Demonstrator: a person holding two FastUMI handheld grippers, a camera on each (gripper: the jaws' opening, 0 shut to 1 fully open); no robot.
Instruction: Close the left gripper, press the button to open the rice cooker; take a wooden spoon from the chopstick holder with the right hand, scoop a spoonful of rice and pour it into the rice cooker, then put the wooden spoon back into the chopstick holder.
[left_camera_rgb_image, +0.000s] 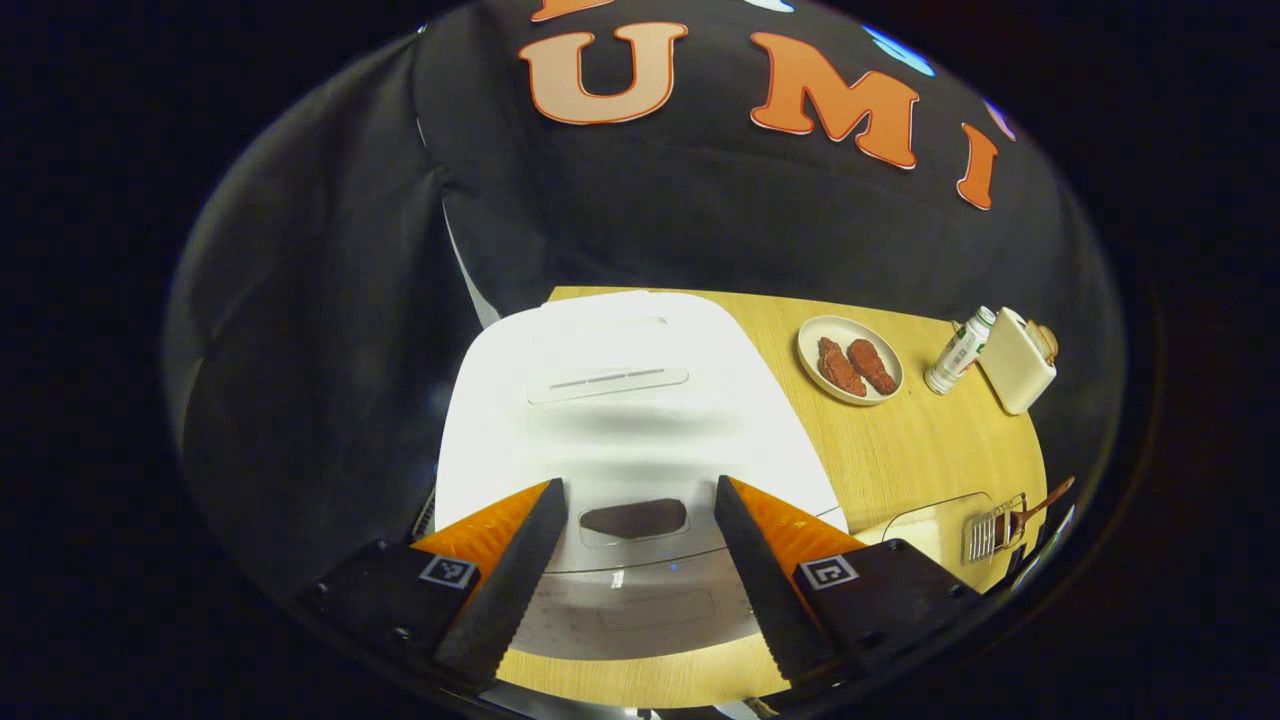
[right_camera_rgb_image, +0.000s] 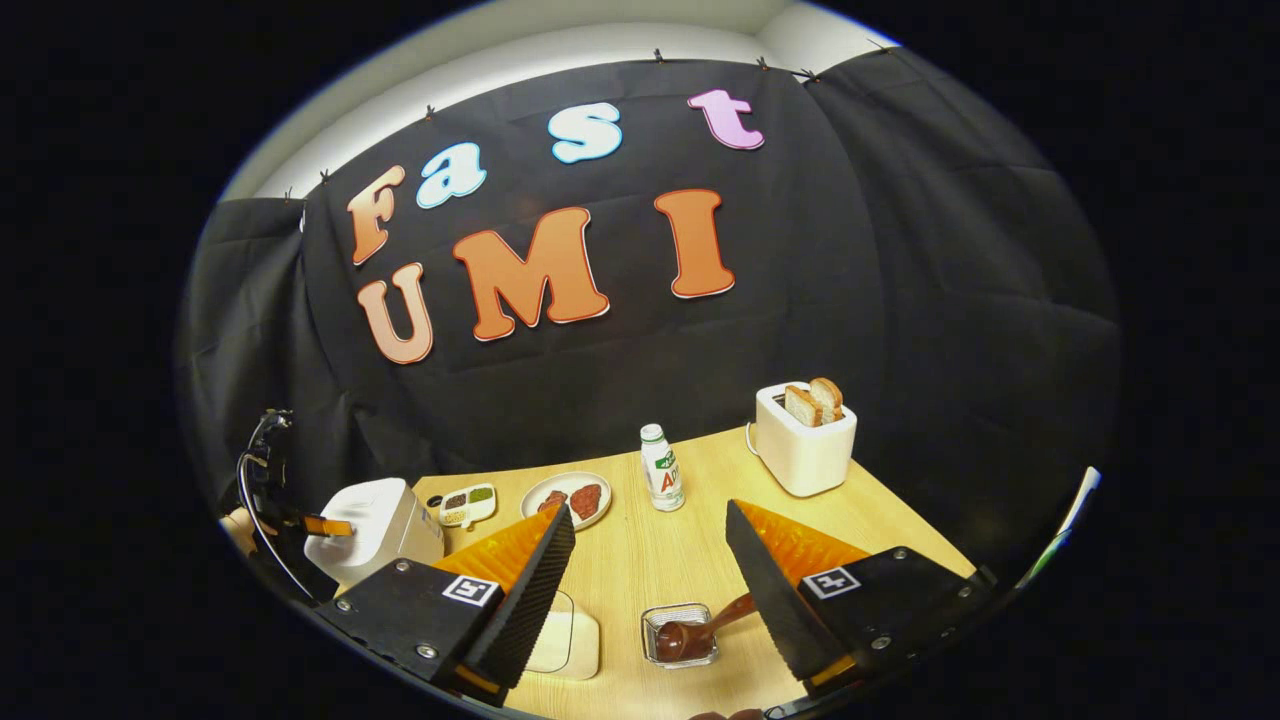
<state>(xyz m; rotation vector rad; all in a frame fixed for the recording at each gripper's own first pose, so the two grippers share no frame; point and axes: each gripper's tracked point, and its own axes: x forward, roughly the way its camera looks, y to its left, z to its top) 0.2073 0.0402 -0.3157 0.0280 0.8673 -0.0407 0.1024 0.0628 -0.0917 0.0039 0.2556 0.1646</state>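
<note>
White rice cooker (left_camera_rgb_image: 640, 420) with a dark button (left_camera_rgb_image: 633, 518) — lid glossy. Pale wood-grain desk (right_camera_rgb_image: 640, 560). Cream plate (left_camera_rgb_image: 850, 360) holding reddish-brown meat pieces (left_camera_rgb_image: 855, 366). White bottle (right_camera_rgb_image: 661, 468) with green print, white toaster (right_camera_rgb_image: 803, 440) with golden-brown toast (right_camera_rgb_image: 815, 402) — dark brown wooden spoon (right_camera_rgb_image: 695, 632).

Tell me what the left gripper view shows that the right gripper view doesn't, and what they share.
Left gripper view alone: the rice cooker's dark button, close up between the open fingers of the left hand-held gripper.

Right gripper view alone: a small divided dish beside the cooker and the toast slices.

Shared: rice cooker, plate of meat, bottle, toaster, wooden spoon in its holder.
</note>
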